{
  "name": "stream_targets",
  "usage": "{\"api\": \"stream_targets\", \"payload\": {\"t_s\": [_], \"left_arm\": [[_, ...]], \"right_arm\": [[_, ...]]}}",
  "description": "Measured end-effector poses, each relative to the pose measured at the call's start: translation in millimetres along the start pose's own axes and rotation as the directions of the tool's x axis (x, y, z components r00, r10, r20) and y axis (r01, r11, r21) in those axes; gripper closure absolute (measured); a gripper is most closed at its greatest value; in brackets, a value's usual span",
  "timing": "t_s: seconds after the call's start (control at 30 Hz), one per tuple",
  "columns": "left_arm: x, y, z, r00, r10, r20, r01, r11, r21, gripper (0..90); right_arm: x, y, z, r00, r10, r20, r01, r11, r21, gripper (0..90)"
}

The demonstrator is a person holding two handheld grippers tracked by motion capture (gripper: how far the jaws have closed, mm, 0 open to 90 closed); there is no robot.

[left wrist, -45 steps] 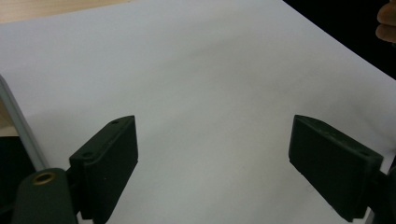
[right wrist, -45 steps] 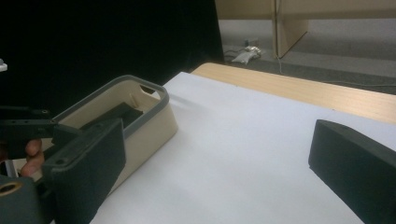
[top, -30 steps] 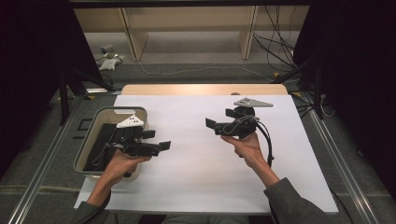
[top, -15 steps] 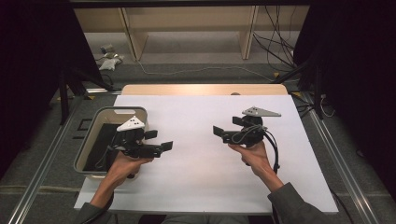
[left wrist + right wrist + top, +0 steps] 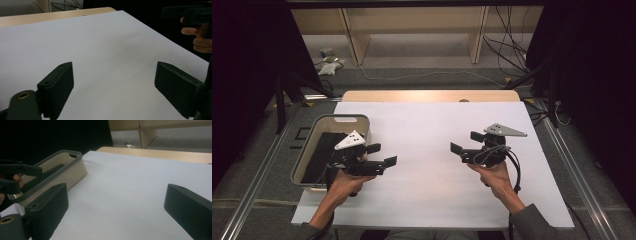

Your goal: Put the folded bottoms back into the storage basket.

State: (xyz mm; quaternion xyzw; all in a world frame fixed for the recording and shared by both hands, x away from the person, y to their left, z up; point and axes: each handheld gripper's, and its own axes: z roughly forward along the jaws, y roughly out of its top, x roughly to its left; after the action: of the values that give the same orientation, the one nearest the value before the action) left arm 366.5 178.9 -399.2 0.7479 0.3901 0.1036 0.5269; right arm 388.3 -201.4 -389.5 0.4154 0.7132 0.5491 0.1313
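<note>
Both grippers hover over a white sheet that covers the table, and their jaws point at each other. My left gripper is beside the right wall of a beige bin, open with nothing between its jaws. In the left gripper view its gripper frames bare white sheet. My right gripper is over the right half of the sheet, also open and empty. The right gripper view shows its gripper wide apart, with the bin beyond at the left.
The bin has a grey rim and something dark lies inside it; I cannot tell what. A wooden strip edges the far side of the table. Metal rails run along both sides, and cables lie on the floor behind.
My right hand has moved to the right and nearer the front edge, sinking a little. The left hand has stayed where it was. Both pairs of jaws are as wide as before.
</note>
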Motion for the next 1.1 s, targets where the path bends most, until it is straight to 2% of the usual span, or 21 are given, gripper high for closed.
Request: {"api": "stream_targets", "payload": {"t_s": [0.13, 0.33, 0.53, 0.63, 0.87, 1.1], "left_arm": [[-2.0, -5.6, -1.9, 1.0, -0.004, 0.007, 0.004, 0.9998, -0.017, 15.4], [-4.1, -13.6, -2.6, 0.9999, 0.014, 0.009, -0.014, 0.9999, 0.001, 15.4], [-6.3, -20.9, -7.2, 0.9993, 0.037, 0.009, -0.037, 0.9993, -0.012, 15.4], [-7.0, -23.7, -9.3, 0.9996, 0.028, 0.01, -0.028, 0.9994, -0.022, 15.4], [-15.6, -26.7, -12.8, 0.9986, 0.046, 0.025, -0.045, 0.9984, -0.036, 15.4], [-21.9, -30.3, -19.0, 0.9974, 0.066, 0.031, -0.064, 0.9969, -0.046, 15.3]], "right_arm": [[0.0, -6.2, -8.9, 1.0, -0.006, 0.006, 0.006, 1.0, 0.0, 6.2], [0.1, -12.7, -18.0, 1.0, 0.003, 0.006, -0.003, 1.0, -0.012, 6.3], [1.1, -18.6, -25.9, 0.9999, -0.008, 0.012, 0.008, 1.0, -0.022, 6.3], [0.9, -22.4, -30.9, 0.9998, -0.008, 0.017, 0.009, 1.0, -0.026, 6.3], [2.4, -34.2, -40.2, 0.9981, -0.042, 0.046, 0.043, 0.999, -0.019, 6.3], [3.8, -40.0, -48.3, 0.9986, -0.032, 0.043, 0.033, 0.999, -0.025, 6.4]]}}
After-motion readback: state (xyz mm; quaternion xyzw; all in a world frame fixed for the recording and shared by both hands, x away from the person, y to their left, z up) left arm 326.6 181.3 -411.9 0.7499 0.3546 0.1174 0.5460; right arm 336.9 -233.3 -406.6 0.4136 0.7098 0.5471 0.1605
